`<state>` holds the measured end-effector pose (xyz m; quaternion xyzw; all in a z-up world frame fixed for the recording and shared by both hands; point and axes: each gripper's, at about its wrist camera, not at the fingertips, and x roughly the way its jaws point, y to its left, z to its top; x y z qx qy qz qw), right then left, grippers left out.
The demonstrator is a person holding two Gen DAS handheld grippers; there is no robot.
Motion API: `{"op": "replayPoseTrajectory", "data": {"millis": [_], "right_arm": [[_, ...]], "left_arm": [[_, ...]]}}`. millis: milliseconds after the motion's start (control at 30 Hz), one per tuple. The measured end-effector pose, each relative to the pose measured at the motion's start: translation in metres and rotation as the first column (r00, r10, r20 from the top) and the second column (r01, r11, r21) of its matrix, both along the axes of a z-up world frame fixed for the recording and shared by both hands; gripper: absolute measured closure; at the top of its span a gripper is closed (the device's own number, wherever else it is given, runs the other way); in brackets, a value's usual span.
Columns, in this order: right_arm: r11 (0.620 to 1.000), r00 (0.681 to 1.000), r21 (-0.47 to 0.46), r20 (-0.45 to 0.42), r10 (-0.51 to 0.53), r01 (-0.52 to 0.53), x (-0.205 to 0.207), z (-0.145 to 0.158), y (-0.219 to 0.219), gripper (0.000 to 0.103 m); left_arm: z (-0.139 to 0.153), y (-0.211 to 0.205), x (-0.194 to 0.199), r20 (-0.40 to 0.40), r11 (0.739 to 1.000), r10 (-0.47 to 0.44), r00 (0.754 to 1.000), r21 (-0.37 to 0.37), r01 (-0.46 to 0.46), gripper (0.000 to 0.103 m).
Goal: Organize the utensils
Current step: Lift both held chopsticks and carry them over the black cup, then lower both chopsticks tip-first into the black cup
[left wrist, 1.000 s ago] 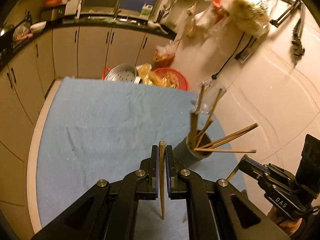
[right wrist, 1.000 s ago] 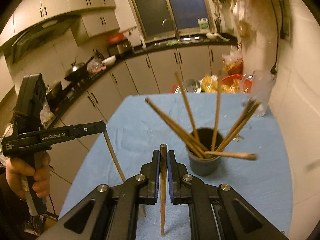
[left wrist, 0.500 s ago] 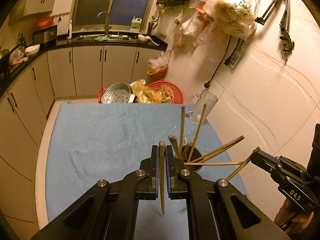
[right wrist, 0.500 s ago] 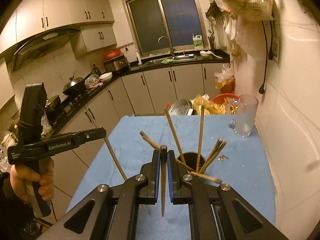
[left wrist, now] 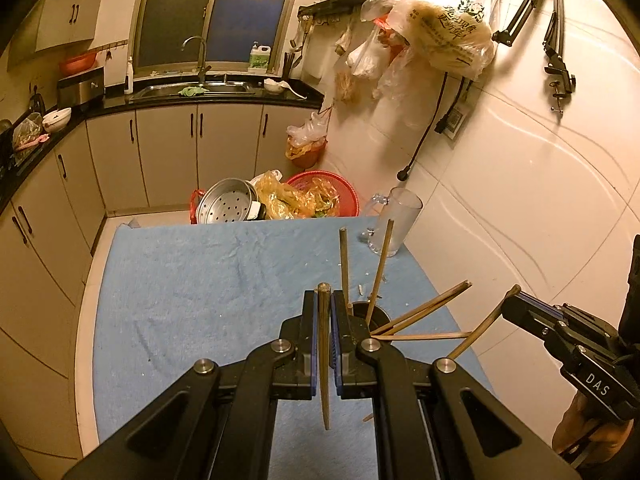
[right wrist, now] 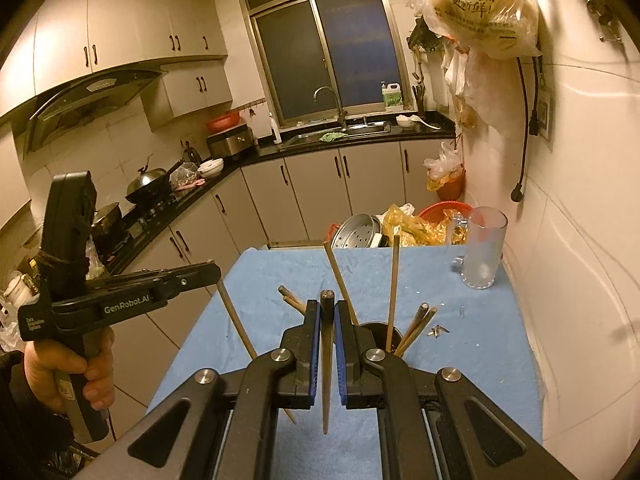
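Now both tools higher above cup point(left wrist: 370, 314), each clamped on one chopstick point(left wrist: 323, 356).

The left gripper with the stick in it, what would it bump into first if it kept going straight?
Probably the blue cloth on the table. The left gripper points downward, just left of the cup, though depth is hard to judge.

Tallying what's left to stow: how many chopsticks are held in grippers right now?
2: left chopstick in the left gripper, right chopstick in the right gripper. None seem hidden.
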<state>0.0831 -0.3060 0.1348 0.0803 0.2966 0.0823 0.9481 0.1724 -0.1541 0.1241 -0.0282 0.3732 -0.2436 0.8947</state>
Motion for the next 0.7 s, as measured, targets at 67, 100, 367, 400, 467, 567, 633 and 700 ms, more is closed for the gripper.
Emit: {"op": "replayPoseTrajectory", "data": {"millis": [67,100,367,400,467,567,633,700], "right_arm": [[1.0,1.0,0.001,0.005,-0.002,0.002,-0.001,0.002,0.0,0.095],[1.0,1.0,0.001,0.007,-0.002,0.002,-0.002,0.003,-0.001,0.095],[1.0,1.0,0.009,0.029,-0.005,0.004,-0.007,0.012,0.0,0.095],[1.0,0.999,0.01,0.031,-0.005,0.005,-0.007,0.013,-0.001,0.095],[1.0,0.999,0.012,0.037,-0.008,0.008,-0.007,0.016,-0.002,0.095],[1.0,0.999,0.011,0.051,-0.013,0.012,-0.008,0.023,-0.003,0.095],[1.0,0.998,0.01,0.065,-0.017,0.016,-0.009,0.028,-0.006,0.095],[1.0,0.996,0.008,0.082,-0.023,0.022,-0.01,0.035,-0.008,0.095]], "left_arm": [[0.001,0.0,-0.002,0.005,1.0,-0.004,1.0,-0.001,0.004,0.097],[0.003,-0.001,-0.003,0.01,1.0,-0.004,1.0,0.001,0.004,0.097],[0.01,-0.003,-0.004,0.024,1.0,-0.015,1.0,-0.007,0.015,0.097],[0.012,-0.003,-0.005,0.026,1.0,-0.017,1.0,-0.009,0.017,0.097],[0.015,-0.003,-0.006,0.031,1.0,-0.021,0.999,-0.012,0.022,0.097],[0.021,-0.004,-0.004,0.042,1.0,-0.024,0.999,-0.018,0.025,0.097],[0.028,-0.005,-0.003,0.054,0.999,-0.028,0.998,-0.027,0.029,0.097],[0.034,-0.006,-0.001,0.063,0.999,-0.031,0.998,-0.036,0.033,0.097]]}}
